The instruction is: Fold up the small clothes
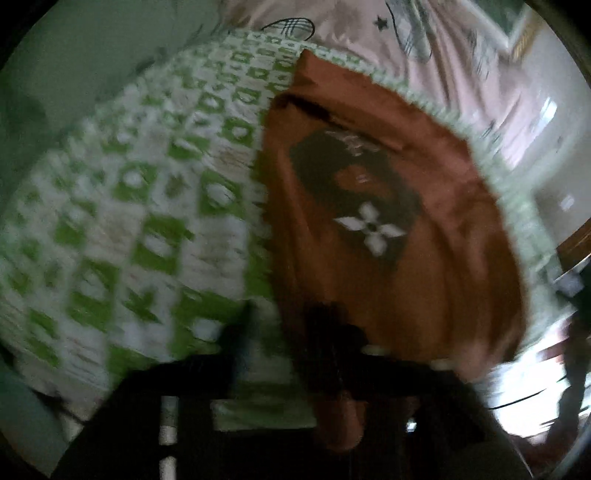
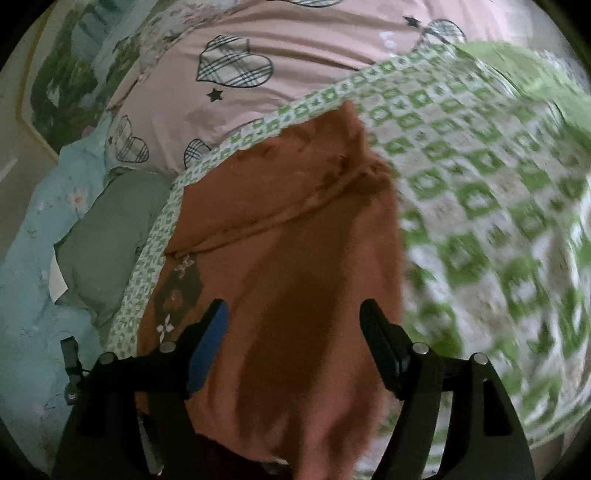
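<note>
Left wrist view is strongly blurred. On the left, a green and white checked cloth (image 1: 122,221) is spread, and beside it, more to the right, an orange garment (image 1: 424,266) with a dark print and a white flower shape is laid on this cloth. A pink sheet (image 1: 369,33) with drawn hearts is seen behind it at the top. The left gripper (image 1: 291,332) is seen only as dark smeared shapes at the bottom; its fingers seem apart, with one over the checked cloth and one over the garment's edge, but whether the fabric is pinched cannot be told.

In the right wrist view, a light blue flowered fabric (image 2: 26,280) and a grey-green cushion (image 2: 107,236) are seen at the left. The orange garment (image 2: 295,236) lies in the middle on the checked cloth (image 2: 480,184). The right gripper (image 2: 293,314) is held above the garment with the jaws wide apart; nothing is clamped between them.
</note>
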Demonstrator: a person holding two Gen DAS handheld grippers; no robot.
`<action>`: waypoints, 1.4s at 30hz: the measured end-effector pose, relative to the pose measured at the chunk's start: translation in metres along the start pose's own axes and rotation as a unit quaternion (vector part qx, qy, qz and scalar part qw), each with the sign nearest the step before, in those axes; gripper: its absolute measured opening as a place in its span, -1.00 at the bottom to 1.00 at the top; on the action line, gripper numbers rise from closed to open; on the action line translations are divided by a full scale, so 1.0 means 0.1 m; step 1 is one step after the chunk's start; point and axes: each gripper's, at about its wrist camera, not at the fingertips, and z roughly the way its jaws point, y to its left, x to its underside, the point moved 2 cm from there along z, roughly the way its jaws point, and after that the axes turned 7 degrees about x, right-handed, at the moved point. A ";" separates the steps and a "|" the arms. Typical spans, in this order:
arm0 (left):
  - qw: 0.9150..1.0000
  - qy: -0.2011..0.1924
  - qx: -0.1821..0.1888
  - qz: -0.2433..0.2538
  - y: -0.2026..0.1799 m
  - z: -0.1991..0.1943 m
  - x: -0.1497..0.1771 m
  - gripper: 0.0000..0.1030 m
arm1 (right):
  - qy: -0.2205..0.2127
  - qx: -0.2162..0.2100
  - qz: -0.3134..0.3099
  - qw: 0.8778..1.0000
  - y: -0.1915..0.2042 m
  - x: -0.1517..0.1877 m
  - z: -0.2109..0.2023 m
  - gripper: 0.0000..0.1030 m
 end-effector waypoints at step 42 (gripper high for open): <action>0.992 -0.001 0.126 0.016 0.02 0.07 0.12 -0.88 | 0.064 -0.211 0.031 0.975 -0.58 0.83 0.01 -0.82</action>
